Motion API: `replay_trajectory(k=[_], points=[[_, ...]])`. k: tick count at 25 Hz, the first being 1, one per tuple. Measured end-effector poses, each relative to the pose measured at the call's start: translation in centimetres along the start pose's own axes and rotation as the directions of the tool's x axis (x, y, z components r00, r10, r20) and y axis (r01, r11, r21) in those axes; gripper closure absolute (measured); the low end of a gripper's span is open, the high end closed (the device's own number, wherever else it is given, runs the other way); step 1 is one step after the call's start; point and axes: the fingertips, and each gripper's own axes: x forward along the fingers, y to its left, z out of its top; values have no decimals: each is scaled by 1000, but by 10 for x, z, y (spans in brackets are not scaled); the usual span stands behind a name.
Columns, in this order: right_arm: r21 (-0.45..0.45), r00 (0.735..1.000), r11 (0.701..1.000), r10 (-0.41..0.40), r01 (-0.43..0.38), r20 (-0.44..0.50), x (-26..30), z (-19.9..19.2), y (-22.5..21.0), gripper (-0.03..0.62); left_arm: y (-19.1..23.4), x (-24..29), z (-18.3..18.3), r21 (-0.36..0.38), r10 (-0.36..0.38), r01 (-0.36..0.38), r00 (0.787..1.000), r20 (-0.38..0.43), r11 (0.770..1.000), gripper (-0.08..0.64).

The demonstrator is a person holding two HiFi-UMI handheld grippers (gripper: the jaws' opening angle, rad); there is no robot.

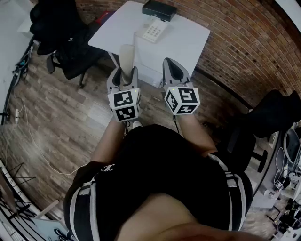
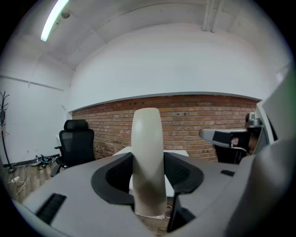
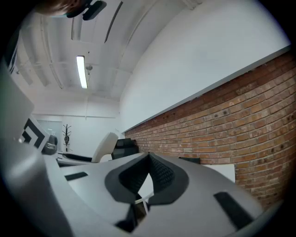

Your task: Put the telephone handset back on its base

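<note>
The beige telephone handset point(image 1: 127, 57) stands upright between the jaws of my left gripper point(image 1: 123, 74), which is shut on its lower part. In the left gripper view the handset point(image 2: 148, 152) rises straight up from between the pads. The phone base point(image 1: 154, 30), pale with a keypad, lies on the white table point(image 1: 188, 42) ahead of both grippers. My right gripper point(image 1: 174, 70) is held beside the left one, over the floor in front of the table. Its jaws meet at the tip point(image 3: 147, 156) with nothing between them.
A black box point(image 1: 160, 9) sits at the table's far edge, behind the base. A black office chair point(image 1: 66, 42) stands left of the table and another point(image 1: 268, 117) at the right. A brick wall point(image 1: 244, 37) runs behind. Cables point(image 1: 28, 136) lie on the wooden floor at left.
</note>
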Motion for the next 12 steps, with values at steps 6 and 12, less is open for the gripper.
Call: replay_trajectory(k=[6,12], points=[[30,1000,1000,-4,4,2,6,-2,-1,594,5,4,3,2,-4,4,1000,6,1000,354],[27,1000,999,-16,16,2,11,-2,0,594,9,9,3,0,-10,10,1000,5,1000,354]])
